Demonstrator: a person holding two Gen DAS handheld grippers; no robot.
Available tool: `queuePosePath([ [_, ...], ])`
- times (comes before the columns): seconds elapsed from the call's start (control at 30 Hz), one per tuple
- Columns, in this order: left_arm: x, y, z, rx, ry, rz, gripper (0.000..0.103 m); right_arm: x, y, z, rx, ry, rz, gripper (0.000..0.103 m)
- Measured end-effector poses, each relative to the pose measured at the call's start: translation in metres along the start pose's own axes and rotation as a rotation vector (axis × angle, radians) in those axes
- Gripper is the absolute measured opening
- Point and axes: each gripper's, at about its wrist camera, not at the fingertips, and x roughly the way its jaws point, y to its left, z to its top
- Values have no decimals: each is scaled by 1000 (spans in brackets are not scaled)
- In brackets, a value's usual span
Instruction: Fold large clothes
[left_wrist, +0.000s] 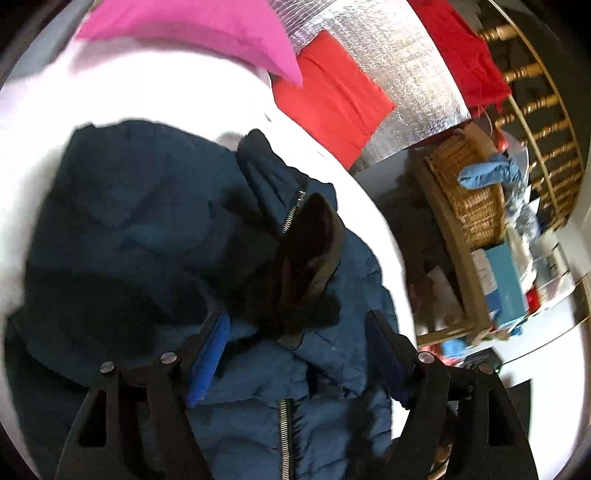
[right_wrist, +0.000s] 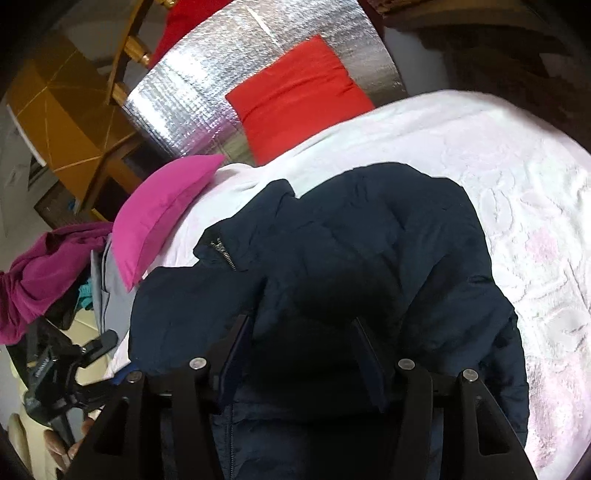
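A dark blue quilted jacket (left_wrist: 147, 221) lies bunched on a bed under a white textured blanket (left_wrist: 110, 92). Its zip (left_wrist: 284, 424) and dark brown collar lining (left_wrist: 310, 251) face up. My left gripper (left_wrist: 295, 332) hovers low over the collar area, jaws wide apart, with blue pads and fabric lying beneath them. In the right wrist view the jacket (right_wrist: 388, 258) fills the middle of the blanket (right_wrist: 480, 166). My right gripper (right_wrist: 303, 332) stands open over it, with a dark fold between the jaws that the pads do not press. The left gripper (right_wrist: 85, 354) shows at lower left, in a hand.
A pink pillow (right_wrist: 159, 214) and a red pillow (right_wrist: 295, 92) lie at the bed's head against a silver foil panel (right_wrist: 192, 92). A magenta cloth (right_wrist: 40, 273) hangs beside the bed. A wicker basket (left_wrist: 469, 184) sits on a shelf beside wooden rails (left_wrist: 535, 110).
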Motion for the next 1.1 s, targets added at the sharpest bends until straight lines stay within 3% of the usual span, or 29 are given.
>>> queuePosePath([
  [0.13,9,-16,-4,7,3,-80,76,-3,-13,4,54,-9,-3,59],
  [0.3,15,-58,-7,98,-27,-130,76,-9,-18,6,65,-14,15,59],
  [0.57,17,-104,-15,212,-19,-186,76,-12,16,-6,-123,80,230,83],
  [0.63,14,-111,-21,239,-3,-224,76,-12,26,-13,-187,78,197,83],
  [0.77,12,-139,-34,344,23,-259,76,-1,19,-15,-158,126,166,83],
  [0.83,7,-146,-36,381,6,-239,76,-1,14,-14,-136,130,165,83],
  [0.93,-5,-139,-29,383,-50,-144,77,-3,8,-13,-120,143,185,83],
  [1.1,-23,-98,-7,297,-163,159,78,-7,-8,-5,-41,165,278,83],
])
